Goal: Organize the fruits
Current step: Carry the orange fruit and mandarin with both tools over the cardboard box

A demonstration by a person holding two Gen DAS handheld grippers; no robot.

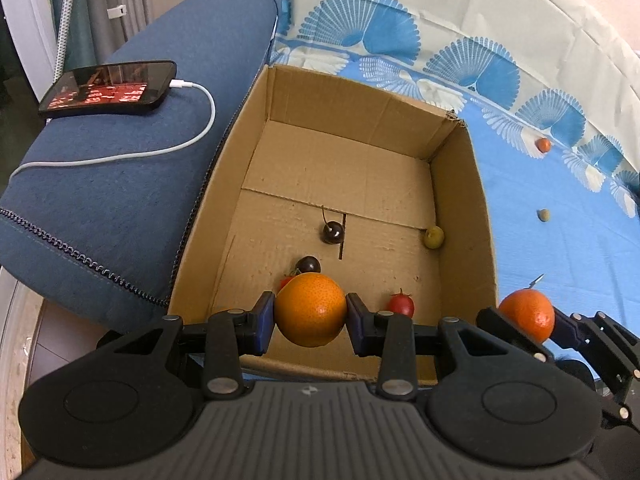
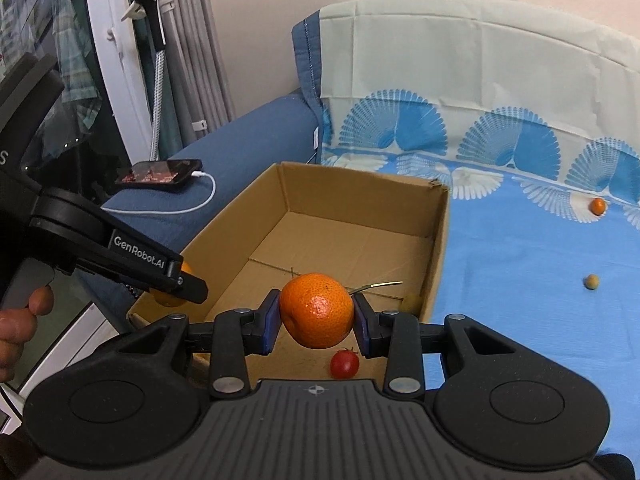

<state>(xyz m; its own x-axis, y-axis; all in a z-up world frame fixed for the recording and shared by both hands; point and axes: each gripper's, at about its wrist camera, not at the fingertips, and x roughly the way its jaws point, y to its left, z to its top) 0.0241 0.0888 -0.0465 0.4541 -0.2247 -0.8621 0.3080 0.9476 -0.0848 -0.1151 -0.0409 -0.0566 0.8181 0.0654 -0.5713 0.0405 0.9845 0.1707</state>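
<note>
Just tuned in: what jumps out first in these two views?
Each gripper is shut on an orange: the left gripper holds one orange above the cardboard box, the right gripper another. Small fruits lie inside; two more sit on the blue sheet.

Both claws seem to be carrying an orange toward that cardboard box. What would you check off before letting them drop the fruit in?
1. Left claw shut on its orange: ok.
2. Right claw shut on its orange: ok.
3. Left orange over the cardboard box: ok, it hangs above the near end.
4. Right orange over the box: cannot tell; it looks close to the box's right wall.
5. Free floor to land on: not ok directly below, a red tomato and dark cherries lie near; the far half is bare.
6. The two claws apart: ok.
</note>
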